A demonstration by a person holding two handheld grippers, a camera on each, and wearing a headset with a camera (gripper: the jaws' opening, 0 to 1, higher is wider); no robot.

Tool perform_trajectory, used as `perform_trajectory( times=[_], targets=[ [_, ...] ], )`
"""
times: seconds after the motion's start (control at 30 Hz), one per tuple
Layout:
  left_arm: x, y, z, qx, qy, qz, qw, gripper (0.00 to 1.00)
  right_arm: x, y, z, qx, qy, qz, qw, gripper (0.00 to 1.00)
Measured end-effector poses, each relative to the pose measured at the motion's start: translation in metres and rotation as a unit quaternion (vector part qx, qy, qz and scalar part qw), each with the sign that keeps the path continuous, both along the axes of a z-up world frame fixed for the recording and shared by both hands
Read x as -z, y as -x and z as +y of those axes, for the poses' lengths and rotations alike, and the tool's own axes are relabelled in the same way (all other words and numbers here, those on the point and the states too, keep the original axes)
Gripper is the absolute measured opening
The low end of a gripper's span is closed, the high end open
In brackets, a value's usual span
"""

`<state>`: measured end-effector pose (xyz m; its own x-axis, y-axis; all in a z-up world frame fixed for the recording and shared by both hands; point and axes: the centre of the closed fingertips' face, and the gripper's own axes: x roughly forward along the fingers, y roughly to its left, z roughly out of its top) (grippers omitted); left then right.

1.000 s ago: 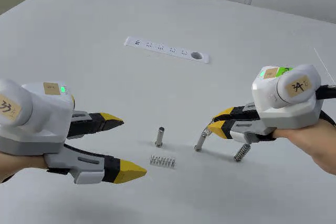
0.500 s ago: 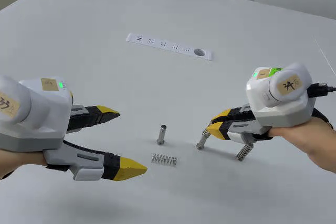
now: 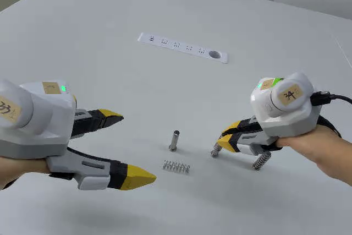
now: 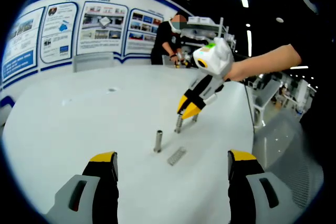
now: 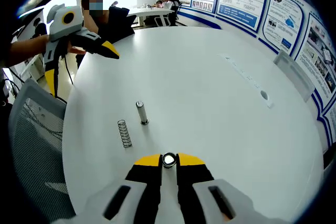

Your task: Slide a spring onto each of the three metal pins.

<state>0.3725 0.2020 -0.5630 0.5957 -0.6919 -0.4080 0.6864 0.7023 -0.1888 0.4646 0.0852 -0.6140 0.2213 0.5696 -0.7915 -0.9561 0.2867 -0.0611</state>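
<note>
Left gripper [image 3: 137, 147], lower left: gaping wide, holding nothing. Right gripper [image 3: 221, 140], centre right: pinching sprung pin [image 3: 215, 150]. Loose spring [image 3: 176, 166] lying under bare pin [image 3: 174, 140]. Power strip [image 3: 181, 48] lying upper centre.

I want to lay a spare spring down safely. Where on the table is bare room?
Bare: the wide stretch between the power strip and the bare pin, and the table on the person's side of the loose spring. Crowded: by the right gripper, which clamps one sprung pin, another beside it.
</note>
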Motion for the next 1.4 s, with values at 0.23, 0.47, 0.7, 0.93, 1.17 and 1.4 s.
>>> perform_trajectory(
  times=[0.23,0.47,0.7,0.93,1.17,1.4],
  targets=[
    [0.002,0.000,0.004,-0.009,-0.003,0.003,0.9999,0.91,0.008,-0.001,0.001,-0.002,0.010,0.004,0.9999,0.11],
    [0.002,0.000,0.008,-0.016,-0.001,0.004,0.9999,0.91,0.014,0.000,0.001,-0.005,0.018,0.006,0.9998,0.11],
    [0.003,0.002,0.008,-0.016,-0.003,0.004,0.9999,0.92,0.015,0.000,0.002,-0.009,0.024,-0.001,0.9997,0.12],
    [0.000,0.001,0.013,-0.016,-0.008,0.000,0.9998,0.93,0.009,0.004,-0.001,-0.015,0.026,-0.003,0.9995,0.15],
    [-0.004,0.000,0.017,-0.020,-0.011,-0.005,0.9997,0.92,-0.008,0.004,-0.004,-0.019,0.023,-0.025,0.9992,0.16],
    [-0.007,-0.005,0.022,-0.028,-0.014,-0.016,0.9994,0.92,-0.038,0.011,0.014,-0.018,-0.024,-0.050,0.9983,0.17]
  ],
)
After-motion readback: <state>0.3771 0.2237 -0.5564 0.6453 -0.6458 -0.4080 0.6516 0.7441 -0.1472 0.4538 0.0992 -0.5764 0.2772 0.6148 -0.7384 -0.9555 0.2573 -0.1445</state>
